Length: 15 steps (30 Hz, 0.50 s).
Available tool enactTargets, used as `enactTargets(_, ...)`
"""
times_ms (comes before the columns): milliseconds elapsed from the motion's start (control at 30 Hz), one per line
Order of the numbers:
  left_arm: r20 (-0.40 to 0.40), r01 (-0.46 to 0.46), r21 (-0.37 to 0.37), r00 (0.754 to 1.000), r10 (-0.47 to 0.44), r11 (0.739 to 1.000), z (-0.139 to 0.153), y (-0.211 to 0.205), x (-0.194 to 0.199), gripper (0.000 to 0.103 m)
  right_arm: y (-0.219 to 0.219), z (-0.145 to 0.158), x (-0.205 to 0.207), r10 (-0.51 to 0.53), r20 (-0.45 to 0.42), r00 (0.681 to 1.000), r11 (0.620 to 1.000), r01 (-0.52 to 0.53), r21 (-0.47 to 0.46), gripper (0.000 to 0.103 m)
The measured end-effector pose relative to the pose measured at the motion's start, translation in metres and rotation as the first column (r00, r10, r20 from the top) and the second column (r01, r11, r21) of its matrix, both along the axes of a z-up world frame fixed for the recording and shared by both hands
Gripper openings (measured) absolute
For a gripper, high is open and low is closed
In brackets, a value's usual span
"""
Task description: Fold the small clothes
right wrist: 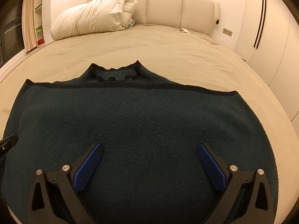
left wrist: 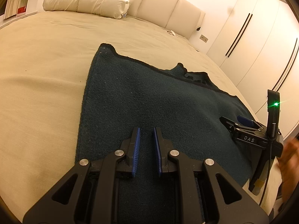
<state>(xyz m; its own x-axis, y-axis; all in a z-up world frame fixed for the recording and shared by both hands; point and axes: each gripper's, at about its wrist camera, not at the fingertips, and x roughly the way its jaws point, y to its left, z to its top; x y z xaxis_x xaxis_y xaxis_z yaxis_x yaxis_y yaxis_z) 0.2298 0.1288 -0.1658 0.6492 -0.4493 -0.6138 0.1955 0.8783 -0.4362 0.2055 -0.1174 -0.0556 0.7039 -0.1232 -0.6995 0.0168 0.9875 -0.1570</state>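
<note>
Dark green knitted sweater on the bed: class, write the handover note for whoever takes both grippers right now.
Left gripper: narrowly open, empty, over the sweater.
Right gripper: wide open, empty, over the sweater's near part.
Dark green knitted sweater: lying on the beige bed sheet, black-trimmed edge folded up near the frilled collar.
Done: one fold, apparently.
Left: remaining folds.

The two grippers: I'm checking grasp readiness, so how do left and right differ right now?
The left gripper has its blue pads nearly together; the right gripper is spread wide. Both hover over the dark green sweater on the bed, holding nothing.
</note>
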Motion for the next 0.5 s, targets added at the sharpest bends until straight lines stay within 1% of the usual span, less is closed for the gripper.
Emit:
enactTargets(367,0.000,-0.001,0.010,1.000,0.001,1.000,-0.0001,-0.0011,0.0006,0.015,-0.0001,0.0001,0.0000,0.000,-0.001,1.000,1.000,0.000,0.006,0.103)
enactTargets(433,0.000,-0.001,0.008,1.000,0.001,1.000,-0.0004,-0.0004,0.0008,0.015,0.0004,0.0028,0.0013,-0.002,-0.020,1.000,1.000,0.002,0.014,0.103)
enactTargets(500,0.000,-0.002,0.011,1.000,0.002,1.000,-0.0004,-0.0011,0.0007,0.015,-0.0008,0.0078,0.0030,-0.007,-0.069,0.998,0.999,0.009,0.039,0.103)
